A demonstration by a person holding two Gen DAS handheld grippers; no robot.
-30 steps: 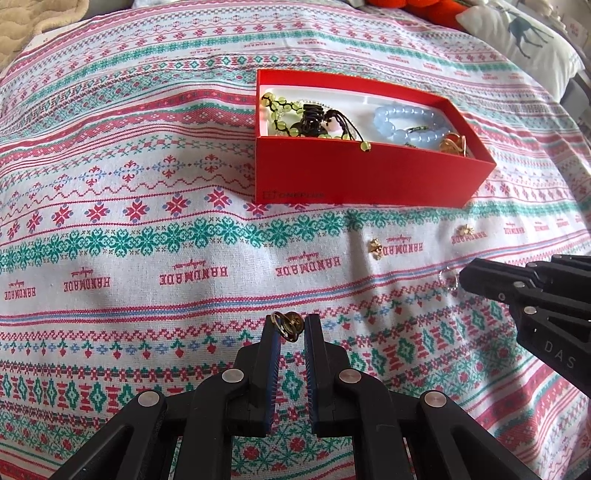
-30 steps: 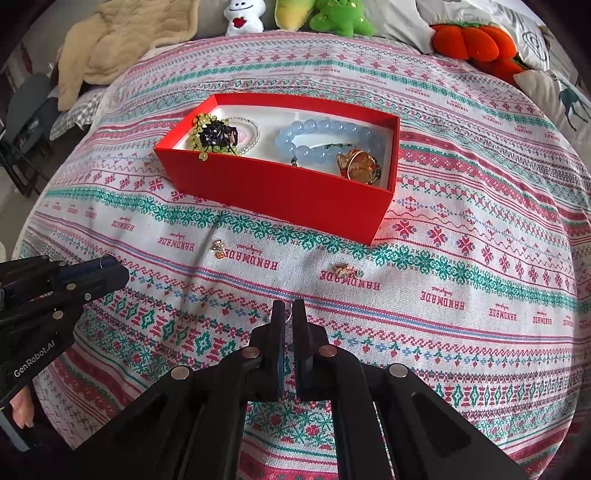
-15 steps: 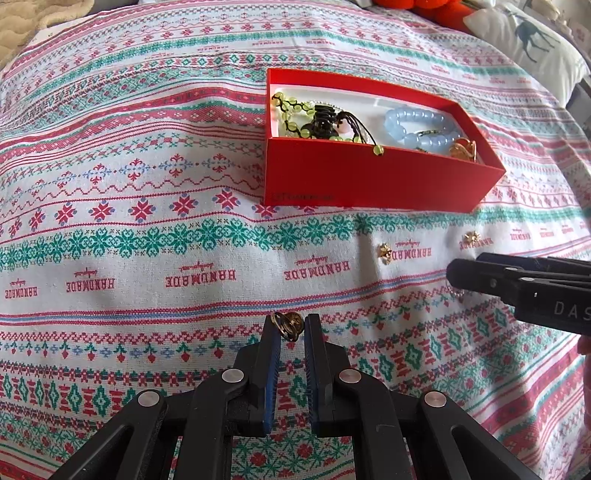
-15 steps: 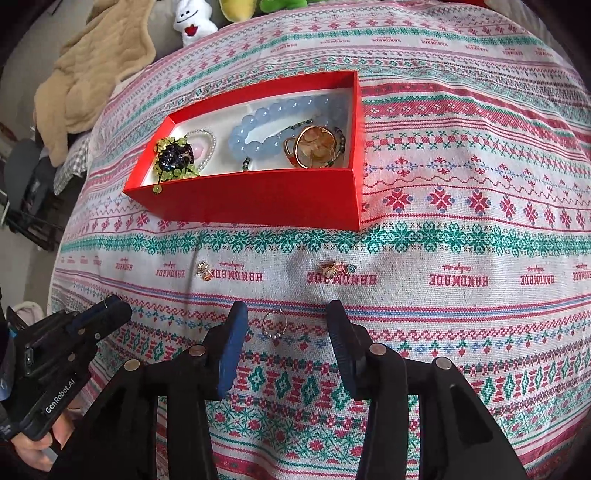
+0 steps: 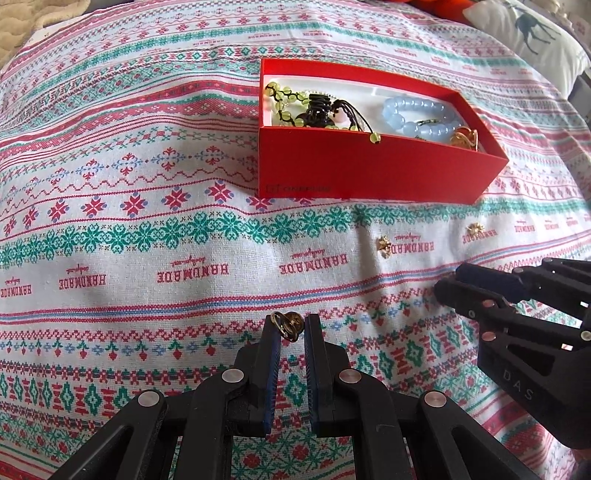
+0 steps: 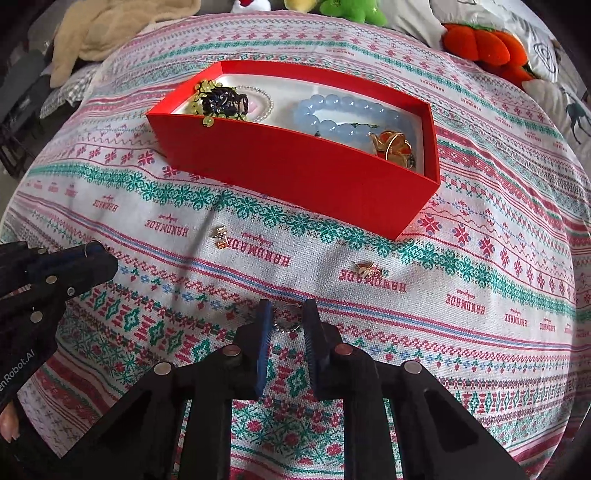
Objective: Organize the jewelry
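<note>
My left gripper [image 5: 289, 326] is shut on a small gold ring [image 5: 285, 325], held at its fingertips above the patterned cloth. My right gripper [image 6: 287, 314] is closed around a small silver ring [image 6: 286, 320] that lies on the cloth between its fingertips. The red box [image 5: 369, 170] [image 6: 295, 173] stands beyond both and holds a green bead bracelet, a black piece, a blue bead bracelet [image 6: 343, 118] and a gold piece [image 6: 391, 146]. Two small gold earrings lie loose on the cloth in front of the box [image 6: 220, 236] [image 6: 365, 269].
The patterned cloth [image 5: 147, 258] covers a rounded bed surface that falls away at the edges. Plush toys [image 6: 480, 44] and pillows lie at the far right, a beige blanket [image 6: 110, 33] at the far left. My right gripper shows in the left wrist view [image 5: 454, 288].
My right gripper opened wide over the silver ring, then came down and closed around it. My left gripper has kept its hold on the gold ring.
</note>
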